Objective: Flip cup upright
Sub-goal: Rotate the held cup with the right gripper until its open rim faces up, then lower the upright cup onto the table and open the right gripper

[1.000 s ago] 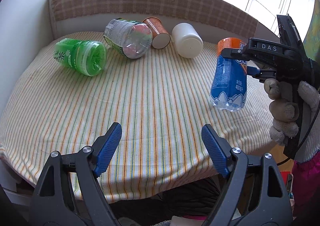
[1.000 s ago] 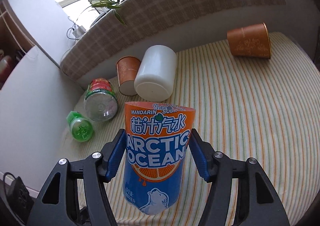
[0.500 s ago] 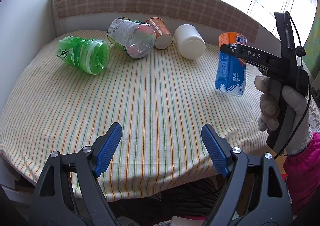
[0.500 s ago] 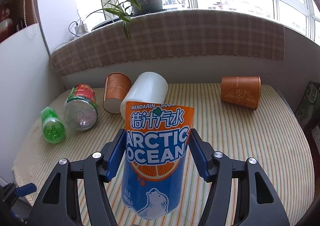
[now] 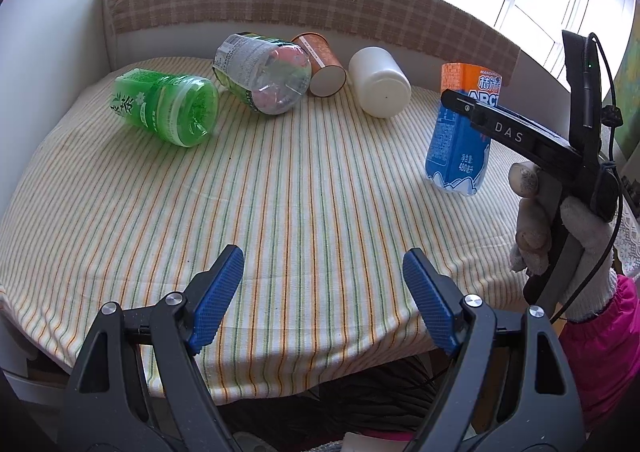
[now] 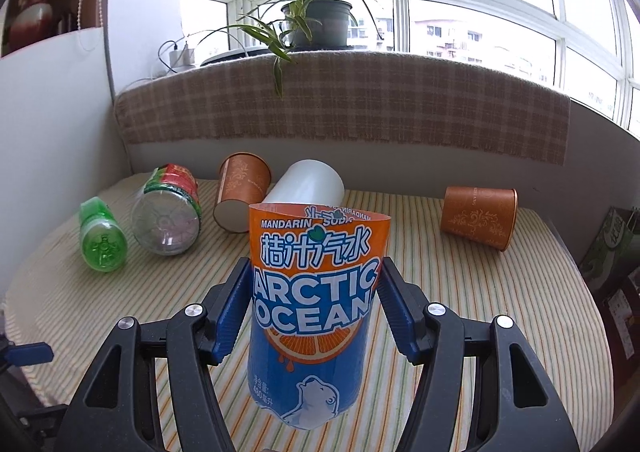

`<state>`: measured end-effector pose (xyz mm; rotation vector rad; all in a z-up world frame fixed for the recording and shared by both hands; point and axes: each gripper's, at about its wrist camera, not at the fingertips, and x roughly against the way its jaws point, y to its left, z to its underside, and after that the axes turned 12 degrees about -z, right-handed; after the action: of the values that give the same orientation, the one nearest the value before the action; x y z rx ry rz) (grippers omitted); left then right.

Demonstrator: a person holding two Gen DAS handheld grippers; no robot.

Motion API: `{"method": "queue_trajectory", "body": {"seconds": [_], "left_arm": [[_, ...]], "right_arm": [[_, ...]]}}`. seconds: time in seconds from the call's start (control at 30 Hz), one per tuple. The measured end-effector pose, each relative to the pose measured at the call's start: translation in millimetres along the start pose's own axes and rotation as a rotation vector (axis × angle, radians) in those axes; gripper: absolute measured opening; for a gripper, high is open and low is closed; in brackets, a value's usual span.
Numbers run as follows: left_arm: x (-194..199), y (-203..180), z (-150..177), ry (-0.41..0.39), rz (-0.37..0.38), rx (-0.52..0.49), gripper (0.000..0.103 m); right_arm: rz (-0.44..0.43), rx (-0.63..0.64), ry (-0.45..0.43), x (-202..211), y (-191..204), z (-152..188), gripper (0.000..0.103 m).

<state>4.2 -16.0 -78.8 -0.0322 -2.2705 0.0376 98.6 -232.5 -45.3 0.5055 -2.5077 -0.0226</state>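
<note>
Right gripper (image 6: 316, 304) has its fingers closed against the two sides of the Arctic Ocean cup (image 6: 314, 300), a cut-off soda bottle with open rim up, held roughly upright with a slight tilt, toward the right edge of the striped worktop (image 5: 280, 192) and nearer the camera than the white cup (image 5: 380, 82). Step in hand, as I judge it: setting the cup down on its base. To do it well: level the cup, lower until the base bears fully on the cloth, then part the fingers slowly and evenly, since the thin wall may spring and tip it. Left gripper (image 5: 324, 292) hangs over the near worktop edge, fingers spread wide, nothing in them. Hard to make out: whether the base already touches the cloth; it looks just above or barely resting. The cup hides part of the white cup in the right wrist view.
</note>
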Motion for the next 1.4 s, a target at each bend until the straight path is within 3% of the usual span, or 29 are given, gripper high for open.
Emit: {"method": "queue_trajectory", "body": {"seconds": [1.07, 1.2, 1.4], "left_arm": [[15, -15, -13, -0.074, -0.016, -0.032, 0.084], [18, -17, -17, -0.094, -0.017, -0.041, 0.084], [19, -19, -23, -0.115, -0.017, -0.049, 0.084]], "right_arm": [[-0.071, -0.023, -0.013, 48, 14, 31, 0.064], [-0.074, -0.02, -0.017, 53, 16, 33, 0.073], [-0.074, -0.025, -0.013, 64, 15, 40, 0.074]]}}
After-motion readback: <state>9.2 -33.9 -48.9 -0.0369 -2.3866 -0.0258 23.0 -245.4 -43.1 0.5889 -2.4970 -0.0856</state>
